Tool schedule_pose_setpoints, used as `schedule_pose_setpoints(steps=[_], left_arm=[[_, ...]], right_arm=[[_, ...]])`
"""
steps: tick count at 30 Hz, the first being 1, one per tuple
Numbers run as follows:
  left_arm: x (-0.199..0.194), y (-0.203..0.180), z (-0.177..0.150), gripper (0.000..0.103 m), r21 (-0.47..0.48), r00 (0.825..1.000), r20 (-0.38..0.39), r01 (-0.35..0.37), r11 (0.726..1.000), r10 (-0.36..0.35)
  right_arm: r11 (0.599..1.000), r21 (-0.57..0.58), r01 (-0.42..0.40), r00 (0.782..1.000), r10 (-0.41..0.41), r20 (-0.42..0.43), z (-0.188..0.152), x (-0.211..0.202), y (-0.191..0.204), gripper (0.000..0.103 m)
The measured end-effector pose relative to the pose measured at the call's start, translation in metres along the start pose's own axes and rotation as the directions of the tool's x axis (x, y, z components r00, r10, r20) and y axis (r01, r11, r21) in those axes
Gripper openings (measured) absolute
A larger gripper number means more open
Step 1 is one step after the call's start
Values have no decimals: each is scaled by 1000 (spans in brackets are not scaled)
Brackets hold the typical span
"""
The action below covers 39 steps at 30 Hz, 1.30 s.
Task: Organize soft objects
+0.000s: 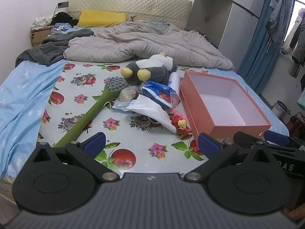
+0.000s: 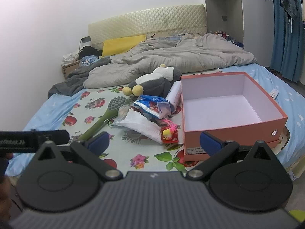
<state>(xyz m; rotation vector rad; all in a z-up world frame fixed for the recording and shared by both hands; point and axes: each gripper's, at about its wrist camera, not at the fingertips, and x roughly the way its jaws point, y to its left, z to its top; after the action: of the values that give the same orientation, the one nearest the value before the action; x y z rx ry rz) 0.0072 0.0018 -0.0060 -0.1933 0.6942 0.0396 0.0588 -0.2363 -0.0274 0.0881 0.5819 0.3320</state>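
A grey and white plush penguin [image 1: 150, 69] [image 2: 155, 81] with yellow feet lies on the bed beside an empty salmon box [image 1: 225, 105] [image 2: 230, 110]. In front of it sit a blue snack pack [image 1: 160, 93] [image 2: 150, 106], a white towel [image 1: 152, 112] [image 2: 141, 124], a small yellow chick toy [image 1: 182, 124] [image 2: 167, 133] and a white tube [image 1: 174, 81] [image 2: 174, 93]. A green long-handled brush [image 1: 89, 114] [image 2: 103, 117] lies to the left. My left gripper [image 1: 152, 145] and right gripper [image 2: 154, 141] hover open near the bed's front edge, holding nothing.
A fruit-print sheet [image 1: 118, 129] covers the near bed. A grey duvet [image 1: 148, 43] and dark blanket [image 1: 51, 45] are bunched behind, with a yellow pillow [image 1: 101, 18]. A blue curtain [image 1: 261, 38] and a wardrobe [image 2: 246, 15] stand to the right.
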Motion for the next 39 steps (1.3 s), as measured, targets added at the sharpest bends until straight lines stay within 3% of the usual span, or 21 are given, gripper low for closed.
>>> schedule_pose_setpoints(steps=[39], left_arm=[[0,4,0,103,-1,1000,-10,24,1000,-24]], right_arm=[[1000,-15,17,1000,-17,-18,0,3,6,103]])
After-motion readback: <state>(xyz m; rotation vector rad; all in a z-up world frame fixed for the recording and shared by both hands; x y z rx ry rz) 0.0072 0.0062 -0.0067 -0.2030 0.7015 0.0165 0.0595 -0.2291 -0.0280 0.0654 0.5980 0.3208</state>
